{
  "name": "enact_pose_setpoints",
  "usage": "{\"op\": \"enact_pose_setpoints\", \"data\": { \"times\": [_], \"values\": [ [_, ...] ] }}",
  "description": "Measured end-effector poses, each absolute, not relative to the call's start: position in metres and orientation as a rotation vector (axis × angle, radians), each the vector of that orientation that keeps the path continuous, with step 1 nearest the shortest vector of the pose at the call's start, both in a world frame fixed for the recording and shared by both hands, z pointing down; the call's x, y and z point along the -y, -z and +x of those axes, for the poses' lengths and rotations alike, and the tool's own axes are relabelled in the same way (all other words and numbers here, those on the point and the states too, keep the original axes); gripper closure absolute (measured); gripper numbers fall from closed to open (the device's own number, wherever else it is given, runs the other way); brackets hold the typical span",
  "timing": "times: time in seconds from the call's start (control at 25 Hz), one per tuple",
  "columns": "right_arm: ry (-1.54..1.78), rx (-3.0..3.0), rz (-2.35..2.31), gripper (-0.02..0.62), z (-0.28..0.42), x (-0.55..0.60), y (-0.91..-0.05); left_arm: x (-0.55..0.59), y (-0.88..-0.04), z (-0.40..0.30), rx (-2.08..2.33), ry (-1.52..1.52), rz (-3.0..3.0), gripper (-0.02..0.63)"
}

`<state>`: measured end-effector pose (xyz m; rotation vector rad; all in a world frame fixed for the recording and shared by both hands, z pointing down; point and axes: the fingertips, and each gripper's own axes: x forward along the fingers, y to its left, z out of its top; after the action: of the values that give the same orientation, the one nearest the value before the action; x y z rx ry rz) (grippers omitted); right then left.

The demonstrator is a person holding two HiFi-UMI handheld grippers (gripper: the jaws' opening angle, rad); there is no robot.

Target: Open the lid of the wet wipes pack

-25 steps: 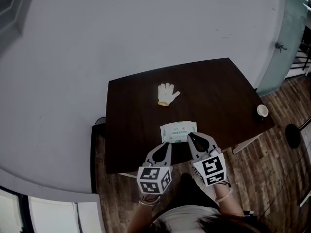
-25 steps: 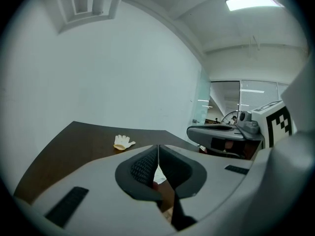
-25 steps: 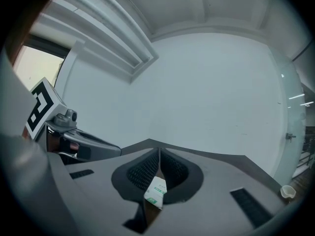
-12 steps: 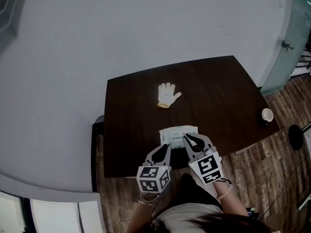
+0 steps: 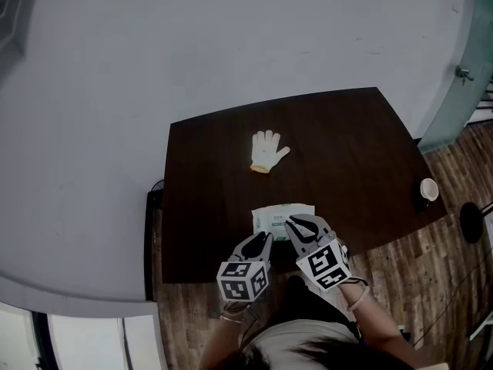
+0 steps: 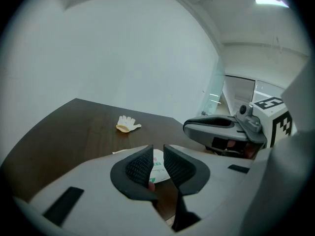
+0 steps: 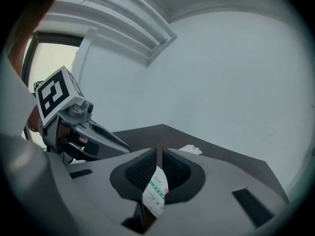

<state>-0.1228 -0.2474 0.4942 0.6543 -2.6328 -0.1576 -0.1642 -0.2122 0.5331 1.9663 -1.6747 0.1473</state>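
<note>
The wet wipes pack [image 5: 281, 216], white with green print, lies flat near the front edge of the dark table [image 5: 347, 145]. My right gripper [image 5: 292, 223] hovers over the pack's near right part. Its jaws have just been opening and stand a narrow gap apart, with nothing pressed between them. Through that gap the right gripper view shows the pack [image 7: 156, 193] just below. My left gripper [image 5: 266, 238] is at the pack's near left edge, jaws slightly apart and empty. The pack [image 6: 158, 163] shows through the gap between the left gripper's [image 6: 157, 156] jaws.
A white work glove [image 5: 267, 150] lies farther back on the table. A small white cup [image 5: 428, 190] stands at the table's right edge. Wooden floor lies in front and to the right, and a pale wall rises behind the table.
Both grippers have moved forward and down toward the pack. The right one now overlaps its near edge, and its fingertips have parted a little.
</note>
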Motion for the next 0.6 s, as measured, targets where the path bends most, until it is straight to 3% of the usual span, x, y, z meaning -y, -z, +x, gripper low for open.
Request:
{"op": "enact_pose_setpoints", "data": {
  "times": [0.6],
  "values": [
    [0.258,2.508,0.429,0.529,-0.137,0.269,-0.553,0.248,-0.591,-0.170,1.615,-0.202,1.840,0.520]
  ]
}}
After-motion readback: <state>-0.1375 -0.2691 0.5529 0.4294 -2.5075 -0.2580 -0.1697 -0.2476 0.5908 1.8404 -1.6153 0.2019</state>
